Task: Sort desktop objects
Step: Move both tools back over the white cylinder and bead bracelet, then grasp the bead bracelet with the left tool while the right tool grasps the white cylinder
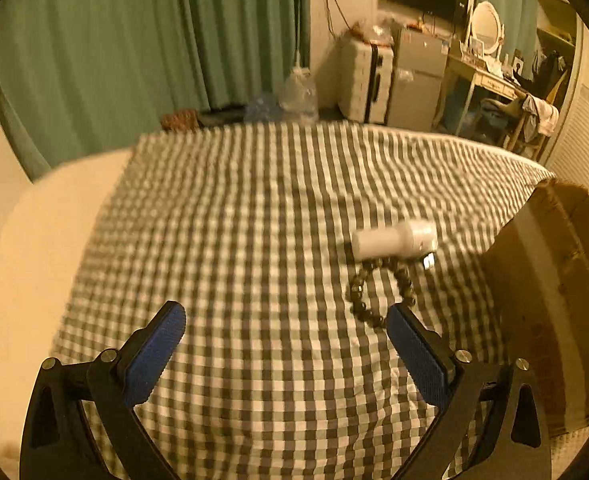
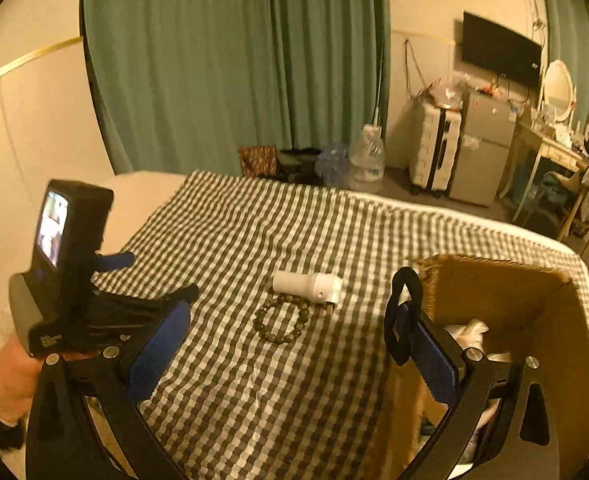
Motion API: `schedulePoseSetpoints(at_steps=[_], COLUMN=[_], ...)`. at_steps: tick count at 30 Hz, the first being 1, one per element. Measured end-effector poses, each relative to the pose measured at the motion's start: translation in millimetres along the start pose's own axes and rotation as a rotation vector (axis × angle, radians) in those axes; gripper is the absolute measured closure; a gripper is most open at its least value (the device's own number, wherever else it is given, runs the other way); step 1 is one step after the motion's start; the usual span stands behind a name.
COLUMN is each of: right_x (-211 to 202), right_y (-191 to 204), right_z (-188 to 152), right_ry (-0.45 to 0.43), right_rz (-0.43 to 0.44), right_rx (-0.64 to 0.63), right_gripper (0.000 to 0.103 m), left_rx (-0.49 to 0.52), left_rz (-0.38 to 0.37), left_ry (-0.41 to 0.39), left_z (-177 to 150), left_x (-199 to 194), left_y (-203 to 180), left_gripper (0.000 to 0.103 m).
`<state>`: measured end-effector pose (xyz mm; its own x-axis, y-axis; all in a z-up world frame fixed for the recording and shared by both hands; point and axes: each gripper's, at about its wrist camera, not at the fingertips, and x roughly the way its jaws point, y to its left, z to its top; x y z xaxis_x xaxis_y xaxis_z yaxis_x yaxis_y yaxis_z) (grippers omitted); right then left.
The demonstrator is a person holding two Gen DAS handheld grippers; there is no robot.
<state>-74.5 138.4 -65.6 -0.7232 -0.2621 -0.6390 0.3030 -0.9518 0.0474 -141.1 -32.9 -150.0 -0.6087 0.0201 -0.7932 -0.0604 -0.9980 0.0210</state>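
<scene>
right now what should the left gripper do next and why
Probably ease the left gripper forward and right over the bracelet and close. Its jaws are open and empty, and the bracelet lies nearest on the cloth, beside the box.

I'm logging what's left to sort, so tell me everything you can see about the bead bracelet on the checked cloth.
The bead bracelet is a closed loop of round, dark olive-brown beads with a slight shine, possibly stone or wood. It lies flat on the checked cloth, its far edge touching or nearly touching the white plug-like device. The cardboard box stands to its right. Neither claw touches it.
</scene>
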Motion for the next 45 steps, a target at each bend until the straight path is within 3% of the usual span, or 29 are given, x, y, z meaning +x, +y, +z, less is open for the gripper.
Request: schedulePoseSetpoints(at_steps=[9,14,21,24,26,29,31,34,41,45], right_x=[77.1,119.4,162.5,178.7,187.5,200.4,207.4,220.6,249.0,260.0], right_y=[-2.7,-18.9,-37.5,-40.9,-44.4,-45.8,-44.2,-36.3,-18.0,-16.6], right_z=[5.0,4.8,-5.7,-12.9,-15.5,-16.6,-17.0,-15.4,-17.6,-21.5], right_ry=[0.068,0.095,0.175,0.194,0.201,0.212,0.217,0.233,0.277,0.267], right_rz=[0.042,0.003,-0.025,-0.015,-0.019,-0.015,0.003,0.014,-0.057,-0.079], right_rx=[0.080,0.174,0.226,0.241,0.252,0.247,0.246,0.234,0.187,0.189], right_gripper=[0.002,0.002,0.002,0.002,0.002,0.002,0.002,0.001,0.000,0.000], left_rx=[0.018,0.004,-0.031,-0.026,0.009,0.030,0.003,-0.026,-0.073,-0.126], left_rz=[-0.112,-0.165,-0.175,-0.173,-0.142,-0.099,-0.080,-0.037,0.192,0.180], left_ry=[0.057,0.068,0.121,0.074,0.069,0.066,0.078,0.091,0.096,0.095], left_z=[-4.3,-4.3,-10.1,-10.0,-9.3,-6.3,-3.5,0.5,2.6,-3.9], left_x=[52.5,76.3,120.0,125.6,129.3,130.2,130.8,132.6,134.0,135.5], left_y=[-16.4,-20.3,-24.4,-26.1,-26.5,-19.2,-6.5,14.7,66.4,78.4], left_gripper=[0.007,0.008,0.023,0.024,0.035,0.061,0.084,0.087,0.087,0.086])
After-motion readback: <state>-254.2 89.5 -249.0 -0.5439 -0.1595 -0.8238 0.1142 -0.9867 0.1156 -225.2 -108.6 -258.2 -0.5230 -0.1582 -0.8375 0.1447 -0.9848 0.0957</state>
